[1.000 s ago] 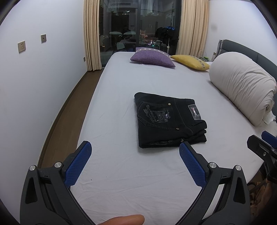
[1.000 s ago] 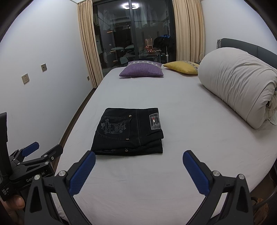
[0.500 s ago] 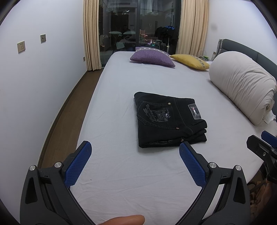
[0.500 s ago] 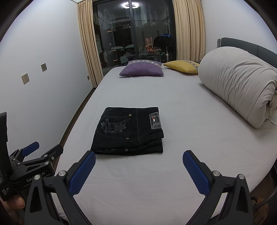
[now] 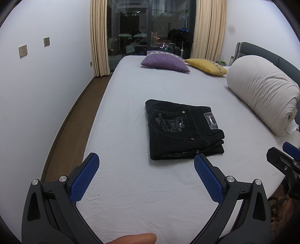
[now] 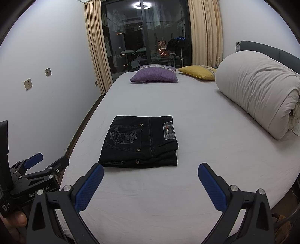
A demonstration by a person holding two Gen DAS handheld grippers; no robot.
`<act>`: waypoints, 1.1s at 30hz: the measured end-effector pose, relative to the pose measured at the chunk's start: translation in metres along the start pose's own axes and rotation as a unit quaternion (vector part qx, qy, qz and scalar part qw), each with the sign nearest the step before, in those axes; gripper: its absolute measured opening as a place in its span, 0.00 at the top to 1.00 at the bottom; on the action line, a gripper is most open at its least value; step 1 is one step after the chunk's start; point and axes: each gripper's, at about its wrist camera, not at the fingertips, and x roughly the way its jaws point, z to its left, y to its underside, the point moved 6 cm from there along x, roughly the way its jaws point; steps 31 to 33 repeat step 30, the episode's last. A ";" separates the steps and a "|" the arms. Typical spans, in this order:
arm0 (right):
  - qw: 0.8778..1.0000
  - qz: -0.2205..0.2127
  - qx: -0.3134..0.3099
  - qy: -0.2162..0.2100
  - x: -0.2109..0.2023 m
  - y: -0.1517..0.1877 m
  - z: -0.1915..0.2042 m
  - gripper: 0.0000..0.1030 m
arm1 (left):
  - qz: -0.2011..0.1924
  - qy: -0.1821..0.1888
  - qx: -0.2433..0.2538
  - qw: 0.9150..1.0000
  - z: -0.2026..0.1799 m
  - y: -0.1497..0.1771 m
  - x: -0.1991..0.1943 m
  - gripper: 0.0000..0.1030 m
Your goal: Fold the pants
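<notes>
Pants [image 5: 182, 129], black and folded into a compact rectangle, lie at the frame's centre on the white bed [image 5: 131, 187]. Left gripper [image 5: 146, 174] and right gripper [image 6: 151, 181] hover at the bottom, jaws spread wide, holding nothing.

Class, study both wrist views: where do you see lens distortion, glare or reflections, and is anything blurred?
Left wrist view: fisheye bends the wall and bed edge, dark corners, a blurred fingertip at the bottom, folded black jeans sharp. Right wrist view: a ceiling light reflects as glare in the glass door, same curving, with the jeans' pocket embroidery crisp.
</notes>
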 end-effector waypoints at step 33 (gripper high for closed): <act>1.000 0.003 0.002 -0.002 0.001 0.003 0.002 0.00 | 0.001 0.007 0.007 1.000 -0.001 0.006 0.005 0.00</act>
